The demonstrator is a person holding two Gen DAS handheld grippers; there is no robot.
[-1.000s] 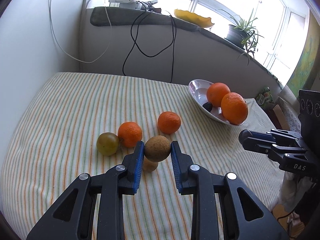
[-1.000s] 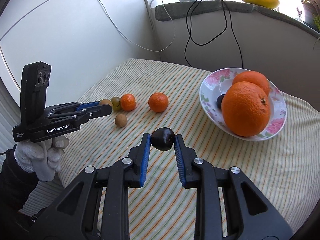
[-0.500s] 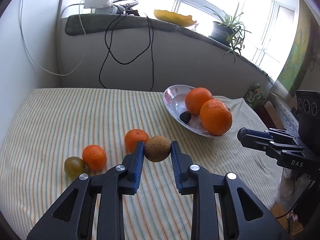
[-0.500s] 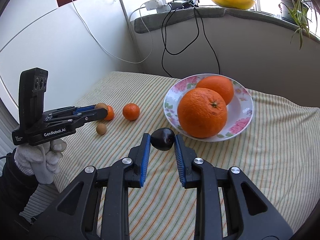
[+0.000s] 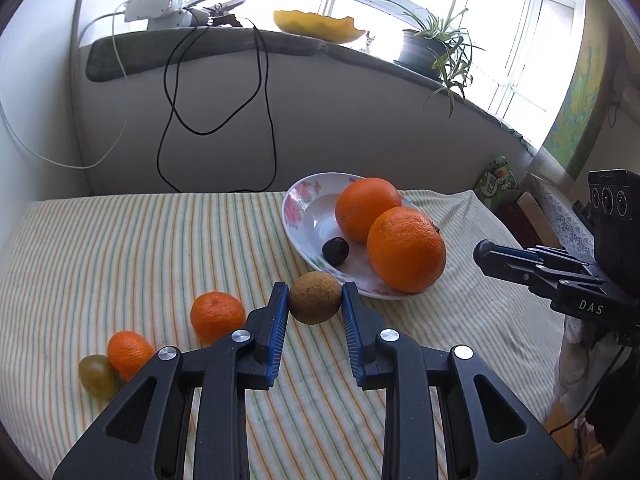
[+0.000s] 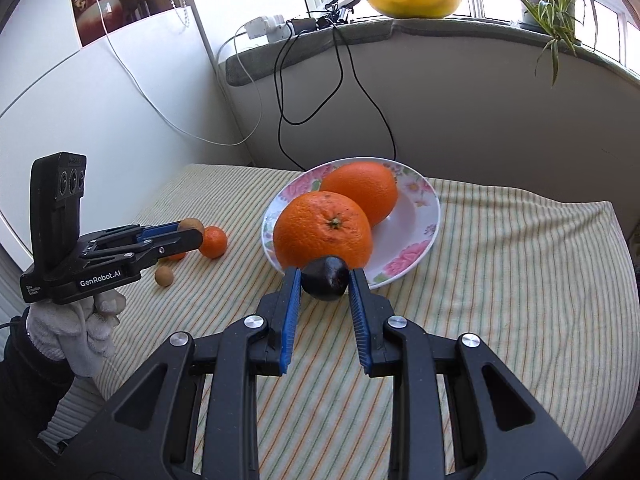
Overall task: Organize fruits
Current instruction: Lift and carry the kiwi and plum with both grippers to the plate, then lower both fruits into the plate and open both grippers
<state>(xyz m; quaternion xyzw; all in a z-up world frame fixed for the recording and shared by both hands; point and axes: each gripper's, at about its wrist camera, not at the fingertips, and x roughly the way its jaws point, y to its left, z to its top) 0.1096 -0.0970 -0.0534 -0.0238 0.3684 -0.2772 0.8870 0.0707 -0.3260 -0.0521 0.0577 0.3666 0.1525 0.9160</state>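
The left gripper (image 5: 315, 300) pinched a round brown fruit (image 5: 315, 297) between its blue pads, up off the striped cloth (image 5: 160, 248) and just in front of the flowered plate (image 5: 298, 204). The right gripper (image 6: 325, 278) pinched a dark plum (image 6: 325, 278), close to the plate's near rim. Two big oranges (image 6: 323, 236) and another dark plum (image 5: 335, 250) sat on the plate. Two small tangerines (image 5: 217, 316), a green fruit (image 5: 95, 374) and a tiny brown fruit (image 6: 164, 277) lay on the cloth.
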